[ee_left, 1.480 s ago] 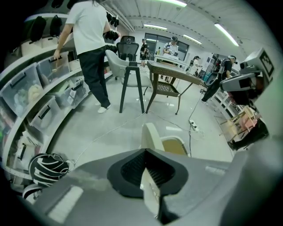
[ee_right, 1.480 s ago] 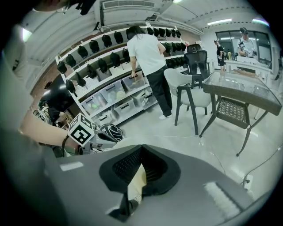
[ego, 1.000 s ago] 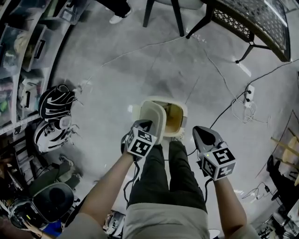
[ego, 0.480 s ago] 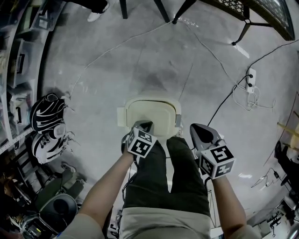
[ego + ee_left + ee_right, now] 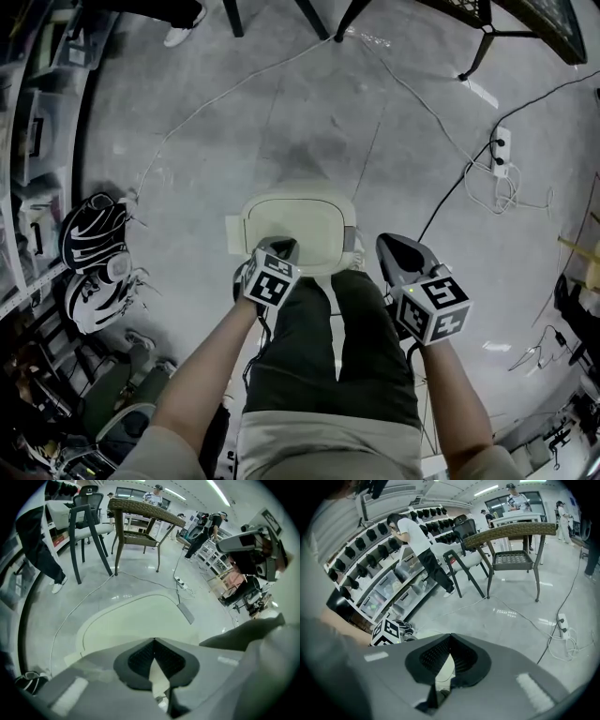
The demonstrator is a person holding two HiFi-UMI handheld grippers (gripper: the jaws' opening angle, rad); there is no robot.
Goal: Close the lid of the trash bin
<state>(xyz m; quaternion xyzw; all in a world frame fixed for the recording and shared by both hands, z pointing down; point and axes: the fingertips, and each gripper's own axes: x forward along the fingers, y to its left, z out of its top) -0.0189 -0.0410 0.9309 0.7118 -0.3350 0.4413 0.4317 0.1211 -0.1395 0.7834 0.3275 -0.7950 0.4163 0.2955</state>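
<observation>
Lid (image 5: pixel 298 223) flat down on bin (image 5: pixel 232 231); bin on floor (image 5: pixel 206 122), just ahead of legs (image 5: pixel 319 347). Left claw (image 5: pixel 281 247) pressed together, empty, over lid's near edge. Right claw (image 5: pixel 390 247) pressed together, empty, right of bin.

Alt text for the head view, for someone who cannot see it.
From above: a cream bin lid lies flat and closed. The left gripper, jaws shut, is over the lid's near edge; the right gripper, also shut, hangs to its right, by the person's right leg.
</observation>
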